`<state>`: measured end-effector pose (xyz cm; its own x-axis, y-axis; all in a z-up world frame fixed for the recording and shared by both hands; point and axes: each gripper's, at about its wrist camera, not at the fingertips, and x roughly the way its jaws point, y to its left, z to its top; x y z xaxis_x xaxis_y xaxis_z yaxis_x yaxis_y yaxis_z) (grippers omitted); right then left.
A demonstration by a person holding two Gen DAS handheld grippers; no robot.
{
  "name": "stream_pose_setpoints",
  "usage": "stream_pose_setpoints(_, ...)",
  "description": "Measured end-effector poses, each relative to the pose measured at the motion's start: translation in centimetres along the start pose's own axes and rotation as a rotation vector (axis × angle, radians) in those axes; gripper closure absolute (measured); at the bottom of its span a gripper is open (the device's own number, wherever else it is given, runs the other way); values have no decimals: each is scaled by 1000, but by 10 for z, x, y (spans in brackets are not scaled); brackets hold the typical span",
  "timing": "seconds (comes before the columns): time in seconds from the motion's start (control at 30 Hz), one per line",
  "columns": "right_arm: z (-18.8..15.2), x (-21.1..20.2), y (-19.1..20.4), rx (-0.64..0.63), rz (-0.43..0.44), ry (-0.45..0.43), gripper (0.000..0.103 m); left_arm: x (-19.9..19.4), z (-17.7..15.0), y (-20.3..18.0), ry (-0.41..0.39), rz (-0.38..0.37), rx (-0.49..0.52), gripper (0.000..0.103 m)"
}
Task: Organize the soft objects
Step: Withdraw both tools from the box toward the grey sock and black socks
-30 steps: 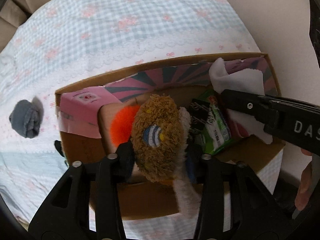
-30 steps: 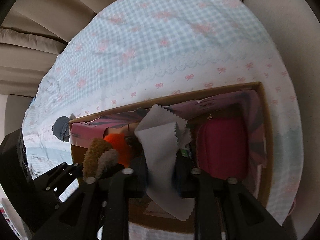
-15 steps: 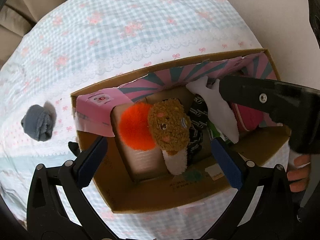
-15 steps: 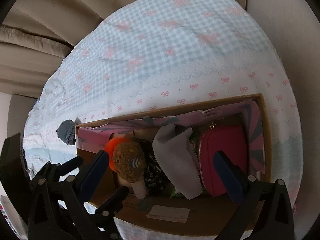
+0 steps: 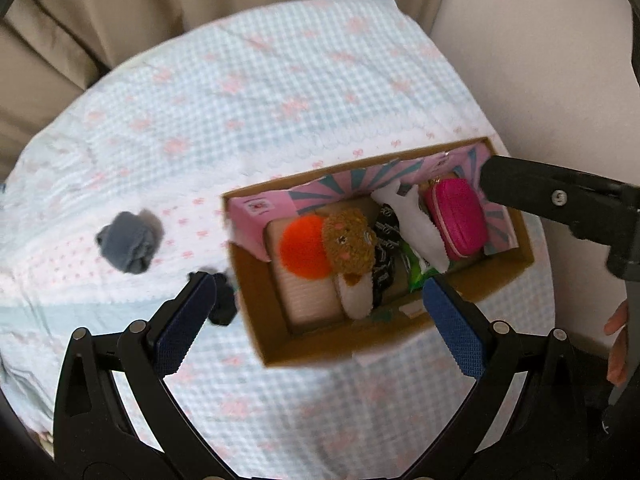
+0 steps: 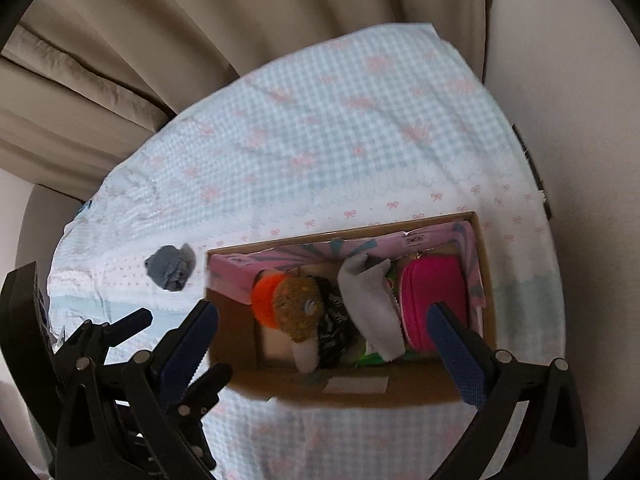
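A cardboard box (image 5: 256,304) (image 6: 400,394) stands on the checked cloth. Inside lie an orange pompom (image 5: 302,246) (image 6: 266,300), a brown plush toy (image 5: 350,246) (image 6: 300,314), a black patterned item (image 5: 384,256), a white cloth (image 5: 418,226) (image 6: 372,304) and a pink pouch (image 5: 456,220) (image 6: 428,300). My left gripper (image 5: 320,316) is open and empty above the box's near side. My right gripper (image 6: 324,344) is open and empty above the box. A grey rolled sock (image 5: 126,246) (image 6: 170,266) lies on the cloth left of the box.
The tablecloth (image 5: 280,92) covers a round table, with beige curtains (image 6: 160,40) behind and a wall to the right. A small dark object (image 5: 224,300) lies beside the box's left corner. The right gripper's body (image 5: 560,204) shows in the left wrist view.
Both grippers opened, releasing the brown plush toy and the white cloth into the box, then drew back and up away from it.
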<state>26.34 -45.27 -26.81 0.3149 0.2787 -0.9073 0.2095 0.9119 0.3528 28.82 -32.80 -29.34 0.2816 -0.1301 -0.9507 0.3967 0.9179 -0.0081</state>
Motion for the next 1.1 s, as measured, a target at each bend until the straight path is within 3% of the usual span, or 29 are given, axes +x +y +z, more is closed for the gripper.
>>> stream_pose_setpoints(0.33,-50,-100,55,-124,-47,-174,0,-118,-49,26,-208,2,-58,0)
stream_pose_setpoints(0.6,-114,-164,92,-198,-132,-329,0,-203,-112,54,-373,28,-111,0)
stream_pose_setpoints(0.83,-171,-195,107,-202,-158,-443,0,-243,-176,75,-461,39,-155,0)
stream_pose_setpoints(1.1,-213,-204,128,-219,-160,-474,0,-267,-218,104,-510,65,-174,0)
